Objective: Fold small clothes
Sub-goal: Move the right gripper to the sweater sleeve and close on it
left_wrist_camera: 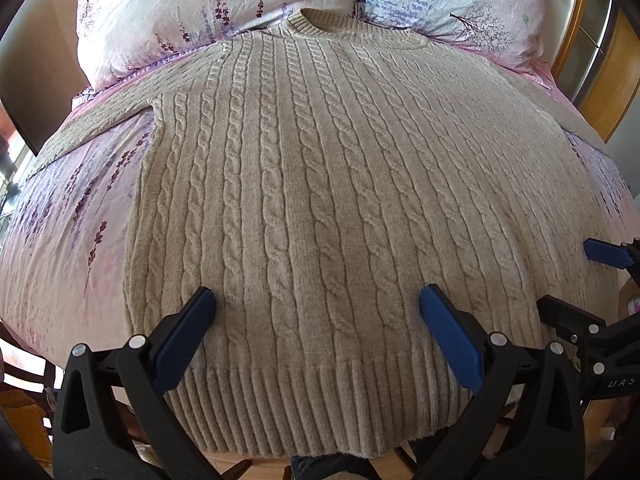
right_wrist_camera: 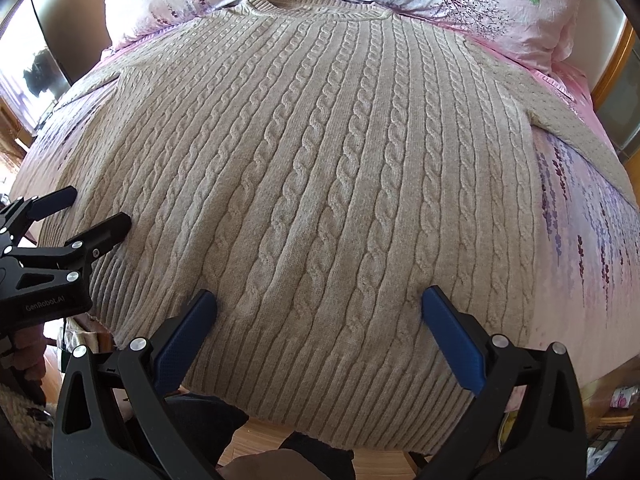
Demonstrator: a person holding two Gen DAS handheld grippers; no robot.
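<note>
A beige cable-knit sweater [left_wrist_camera: 312, 184] [right_wrist_camera: 320, 160] is lying flat and face up on the bed, spread out unfolded. Its round ribbed collar is pointing toward the pillows, its wide ribbed hem is reaching the near edge of the bed and hanging slightly over it. Vertical cable braids are running down the front. Both sleeves are stretching outward and downward to the sides, lying on the floral sheet.

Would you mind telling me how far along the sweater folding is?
Done: the beige cable-knit sweater lies spread flat, front up, on the floral pink bedsheet. In hand: nothing; the left gripper and right gripper hover above the hem, jaws open. Left: every fold, sleeves included.
</note>
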